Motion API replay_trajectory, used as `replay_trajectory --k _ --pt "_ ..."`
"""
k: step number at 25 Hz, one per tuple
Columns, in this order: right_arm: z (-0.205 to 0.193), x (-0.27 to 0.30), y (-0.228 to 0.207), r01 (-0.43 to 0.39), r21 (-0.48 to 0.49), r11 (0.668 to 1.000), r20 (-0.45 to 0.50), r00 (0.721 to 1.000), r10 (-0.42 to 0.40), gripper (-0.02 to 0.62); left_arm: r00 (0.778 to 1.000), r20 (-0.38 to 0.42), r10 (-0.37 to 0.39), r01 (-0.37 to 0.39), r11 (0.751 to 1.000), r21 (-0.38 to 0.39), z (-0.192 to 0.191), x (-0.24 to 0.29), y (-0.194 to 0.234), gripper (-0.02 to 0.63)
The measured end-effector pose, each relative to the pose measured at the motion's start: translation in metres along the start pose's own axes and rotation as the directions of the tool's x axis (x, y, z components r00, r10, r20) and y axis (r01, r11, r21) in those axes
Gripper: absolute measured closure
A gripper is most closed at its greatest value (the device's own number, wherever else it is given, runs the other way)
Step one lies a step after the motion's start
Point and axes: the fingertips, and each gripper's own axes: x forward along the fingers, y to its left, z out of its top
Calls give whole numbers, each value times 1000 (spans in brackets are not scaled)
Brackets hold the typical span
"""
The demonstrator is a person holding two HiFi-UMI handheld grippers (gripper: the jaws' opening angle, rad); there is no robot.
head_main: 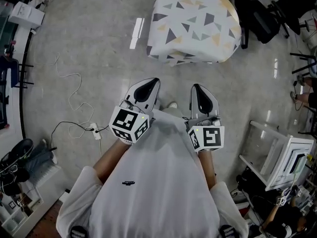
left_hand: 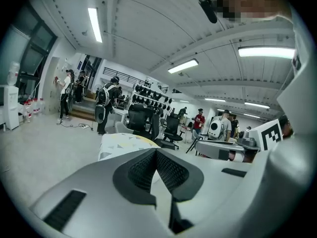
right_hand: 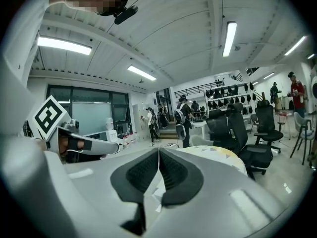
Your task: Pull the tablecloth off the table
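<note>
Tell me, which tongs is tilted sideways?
The left tongs: it slants right toward the tablecloth, while the right tongs points nearly straight ahead.

We count two grippers: left gripper [head_main: 155, 81], right gripper [head_main: 195, 87]. Two marker cubes, one on the left [head_main: 130, 124], one on the right [head_main: 207, 138]. We see one patterned tablecloth [head_main: 193, 24], one power strip [head_main: 94, 130] and one white rack [head_main: 277, 155].
</note>
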Motion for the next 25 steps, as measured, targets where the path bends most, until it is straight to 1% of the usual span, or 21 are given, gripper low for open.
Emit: replay_trajectory --k 3,5,7,12,15,19,22,25 --pt "-3 -12 -10 -12 -4 1000 -1 1000 12 581 1000 2 19 -19 1000 -19 -3 -3 -14 598" --pt "1 -10 -23 10 3 1000 15 1000 -10 576 1000 -4 25 -25 1000 -13 -3 2 -17 598" --pt "2 -10 -36 31 30 999 28 999 -32 557 1000 -17 24 -24 1000 -2 -4 10 -18 598" --pt "1 -1 -57 43 39 998 9 999 -44 549 999 -36 17 -17 1000 -1 3 34 -15 598" --pt "0 18 -70 46 48 998 -8 999 -46 545 999 -43 13 -14 1000 -9 12 56 -2 598" --pt "-10 56 -90 42 56 998 -68 997 -39 537 998 -57 -5 2 999 -48 23 94 23 600" --pt "0 94 -106 73 50 996 -76 995 -69 537 997 -77 -19 11 996 -93 35 127 53 598" --pt "12 135 -118 105 55 993 -88 991 -100 537 997 -75 -29 19 990 -137 52 153 87 598"
